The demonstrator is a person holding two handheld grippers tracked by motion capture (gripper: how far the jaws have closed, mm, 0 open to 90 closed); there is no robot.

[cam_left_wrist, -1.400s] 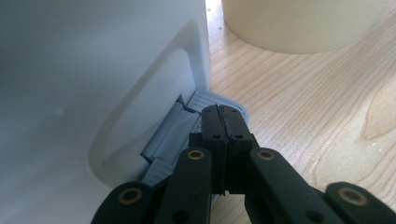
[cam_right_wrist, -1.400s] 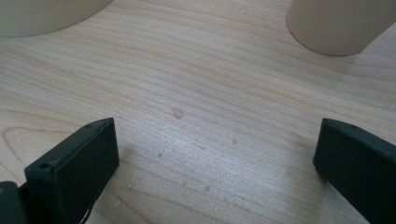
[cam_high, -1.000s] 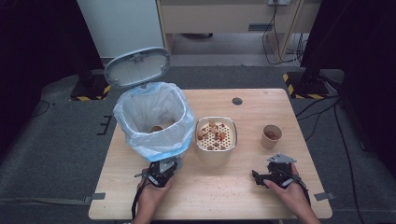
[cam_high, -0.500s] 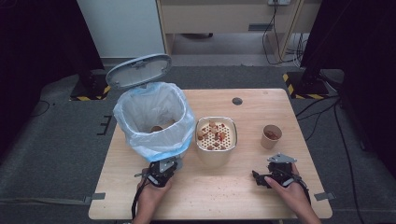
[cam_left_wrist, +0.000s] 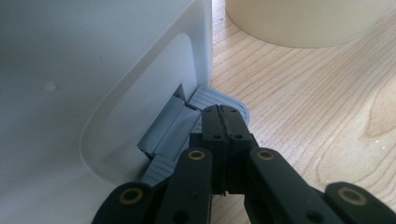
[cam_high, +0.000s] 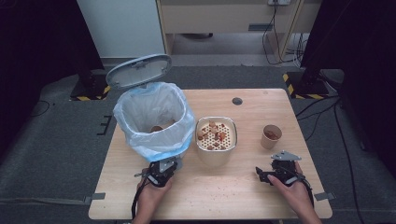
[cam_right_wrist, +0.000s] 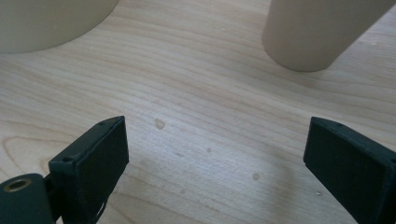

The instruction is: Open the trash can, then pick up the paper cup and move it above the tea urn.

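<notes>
Both tools are black. The left tool [cam_left_wrist: 223, 122] has flat linked bars with brass-coloured rivets and small screw holes. The right tool [cam_right_wrist: 215, 163] ends in blocky rectangular pads and carries a grey three-cornered plate. Forearms are bare.

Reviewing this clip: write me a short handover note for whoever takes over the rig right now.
Left gripper: jaws shut, tips on the grey pedal of the white pedal bin with blue liner; grey lid is up.
Right gripper: jaws open with nothing between them, just been closing, over bare wooden table.
Beige tub with perforated insert and food scraps stands beside the bin; small brown paper cup to its right.
Done: bin open, some scraps inside.
Left, probably: empty tub and cup.
</notes>
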